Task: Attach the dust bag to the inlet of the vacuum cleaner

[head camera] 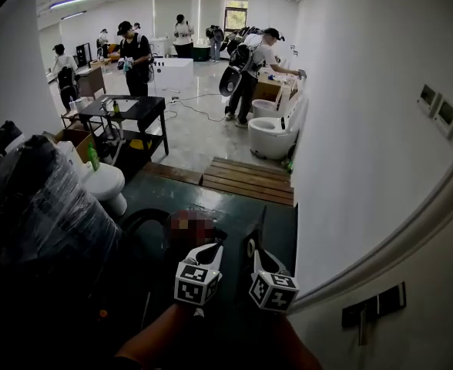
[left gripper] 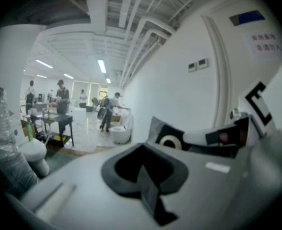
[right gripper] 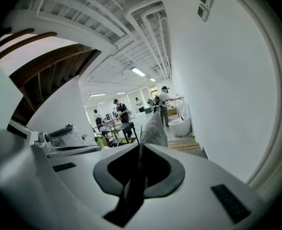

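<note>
My right gripper (head camera: 259, 259) is shut on the grey dust bag (head camera: 256, 228), which stands up edge-on from its jaws. The bag's white collar ring (head camera: 251, 247) shows beside the jaws. In the right gripper view the bag (right gripper: 153, 128) runs as a thin sheet through the shut jaws (right gripper: 136, 172). From the left gripper view I see the bag's dark card with its round hole (left gripper: 170, 141), held by the right gripper (left gripper: 226, 137). My left gripper (head camera: 204, 247) hangs just left of the bag, shut on nothing (left gripper: 146, 176). A dark hose loop (head camera: 138, 220) lies on the floor ahead; the vacuum's inlet is too dark to make out.
A white wall (head camera: 365, 114) runs close on the right. A plastic-wrapped bundle (head camera: 34, 206) and a white toilet (head camera: 103, 185) crowd the left. Wooden planks (head camera: 249, 179) lie ahead on the floor. Beyond them stand a black table (head camera: 138, 110), another toilet (head camera: 271, 133) and several people.
</note>
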`<state>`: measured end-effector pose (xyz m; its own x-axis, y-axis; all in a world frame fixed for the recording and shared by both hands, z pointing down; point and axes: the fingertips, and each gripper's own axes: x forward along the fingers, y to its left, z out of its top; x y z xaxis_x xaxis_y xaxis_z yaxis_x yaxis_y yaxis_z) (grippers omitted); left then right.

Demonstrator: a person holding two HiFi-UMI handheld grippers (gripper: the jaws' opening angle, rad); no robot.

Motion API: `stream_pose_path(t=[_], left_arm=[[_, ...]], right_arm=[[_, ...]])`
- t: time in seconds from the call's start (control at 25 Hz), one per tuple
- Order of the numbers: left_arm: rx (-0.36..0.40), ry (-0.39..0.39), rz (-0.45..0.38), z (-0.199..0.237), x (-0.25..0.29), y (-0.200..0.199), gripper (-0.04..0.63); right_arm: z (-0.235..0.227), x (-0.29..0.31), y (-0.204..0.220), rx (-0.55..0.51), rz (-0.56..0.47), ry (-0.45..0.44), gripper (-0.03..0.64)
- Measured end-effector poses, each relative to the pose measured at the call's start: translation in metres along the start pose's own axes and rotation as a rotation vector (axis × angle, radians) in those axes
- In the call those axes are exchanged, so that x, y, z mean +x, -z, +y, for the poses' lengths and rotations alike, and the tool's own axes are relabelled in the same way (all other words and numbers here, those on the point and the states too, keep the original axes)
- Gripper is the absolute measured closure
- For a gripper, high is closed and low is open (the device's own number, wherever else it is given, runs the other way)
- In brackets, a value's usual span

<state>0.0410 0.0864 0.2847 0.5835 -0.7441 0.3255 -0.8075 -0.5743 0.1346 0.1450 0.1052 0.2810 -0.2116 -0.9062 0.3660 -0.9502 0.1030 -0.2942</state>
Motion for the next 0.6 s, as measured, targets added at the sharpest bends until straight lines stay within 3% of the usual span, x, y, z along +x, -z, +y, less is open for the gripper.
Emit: stream_pose_path(t=[0.6], left_arm=[[-0.090,-0.014,0.055,0.073,0.065,0.001,0.597]], right_arm=[[-0.001,0.093,-0.013,-0.011,0.089,0.008,0.595]])
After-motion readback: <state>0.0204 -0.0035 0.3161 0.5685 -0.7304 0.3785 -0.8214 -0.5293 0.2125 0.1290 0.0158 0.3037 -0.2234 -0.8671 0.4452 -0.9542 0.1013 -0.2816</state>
